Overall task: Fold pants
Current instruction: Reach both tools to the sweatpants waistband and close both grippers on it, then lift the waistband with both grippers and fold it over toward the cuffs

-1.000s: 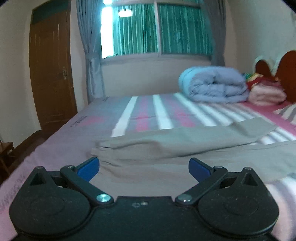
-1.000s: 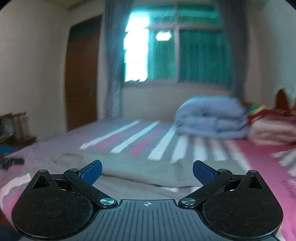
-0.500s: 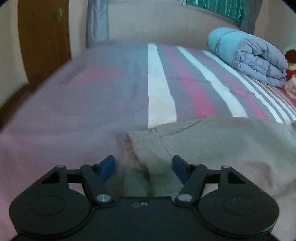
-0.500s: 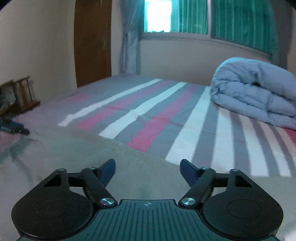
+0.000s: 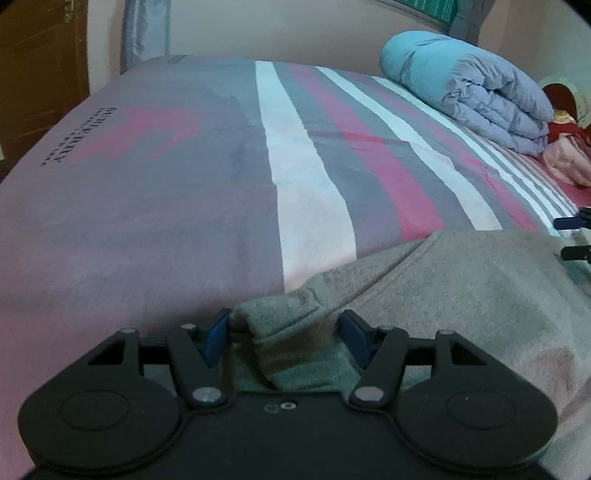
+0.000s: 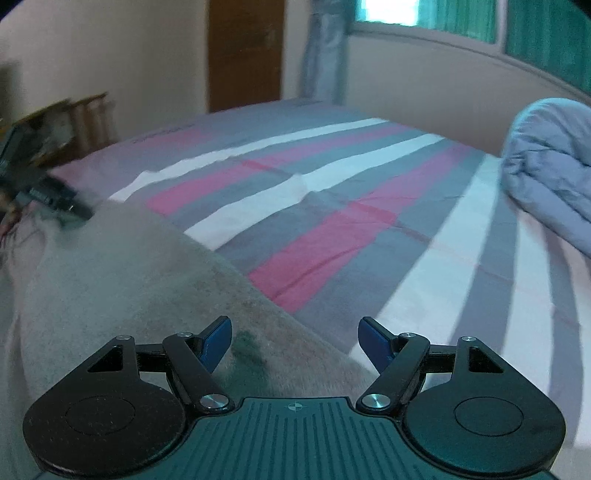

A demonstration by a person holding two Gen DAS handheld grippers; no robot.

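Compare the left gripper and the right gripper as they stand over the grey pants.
The left gripper has a bunched hem corner of the pants between its fingers; the right gripper straddles only a flat edge. The left's jaws stand narrower, after closing further; the right's stand wider. Both have blue fingers, point down at the striped bed, and are not yet clamped.

1. The striped bed (image 5: pixel 155 206) lies bare and flat from the pants (image 5: pixel 461 295) to its far edge.
2. A rolled quilt (image 5: pixel 476 88) blocks the far right corner.
3. The wall (image 5: pixel 295 29) closes the space behind the bed.
4. A door (image 6: pixel 245 51) and low furniture (image 6: pixel 74 122) stand beyond the bed's left side.
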